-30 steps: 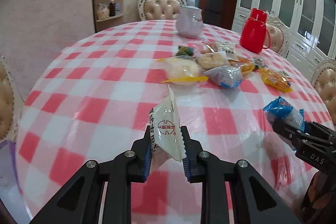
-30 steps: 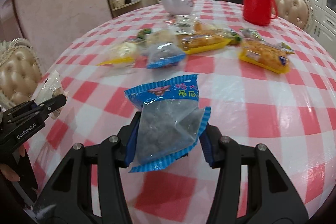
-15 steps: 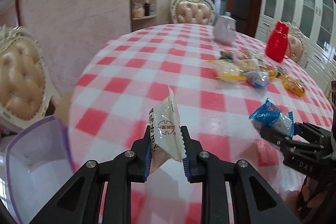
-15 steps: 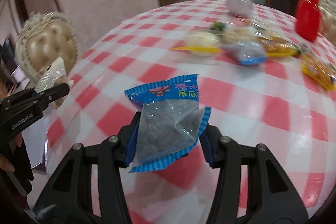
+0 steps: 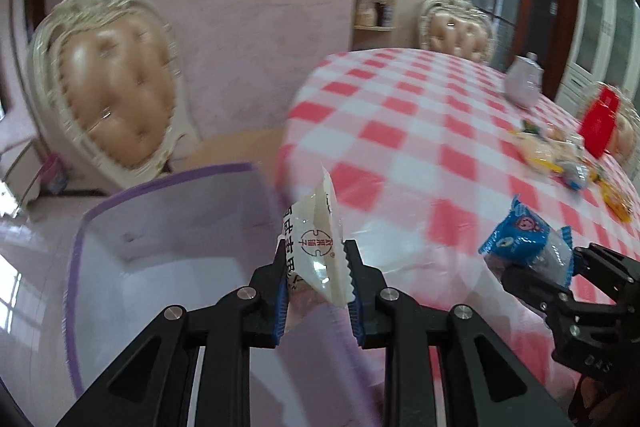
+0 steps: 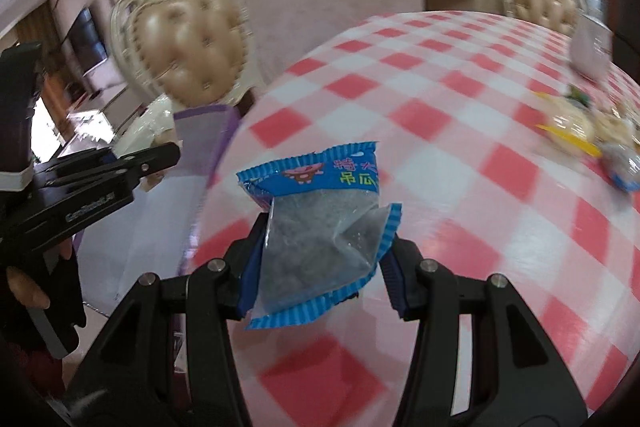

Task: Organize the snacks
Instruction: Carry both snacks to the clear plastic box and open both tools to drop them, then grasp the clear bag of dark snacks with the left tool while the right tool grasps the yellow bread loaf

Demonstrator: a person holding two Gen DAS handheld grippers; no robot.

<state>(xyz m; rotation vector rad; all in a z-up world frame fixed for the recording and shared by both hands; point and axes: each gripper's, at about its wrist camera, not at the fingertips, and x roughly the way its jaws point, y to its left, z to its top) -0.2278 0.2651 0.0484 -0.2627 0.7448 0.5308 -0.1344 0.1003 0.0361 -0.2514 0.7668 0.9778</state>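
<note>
Progress: early-to-mid, judging by the layout. Two snacks are in transit, none visibly deposited. The white bin with the purple rim sits below the near-left edge of the round counter in red-and-white checked cloth; what shows of its inside looks bare, though blur hides part of it.

Left to do: a cluster of mixed snack packets lies on the counter's far right side, near the red plastic jug and the pale ceramic teapot. I count several, exact number unreadable. Each needs a pick and a carry.

Left tool: jaws narrowly set, pinching the white triangular sachet with the red round logo by its lower part, top corner standing up. It hangs over the gap between the counter's edge and the bin, not yet over the bin's middle.

Right tool: jaws wider, clamped on the sides of the clear packet with blue crimped ends and dark contents. Packet sits upright between the pads, over the counter near its left edge, the bin beyond it.

Next step, my read: both drops into the bin.
</note>
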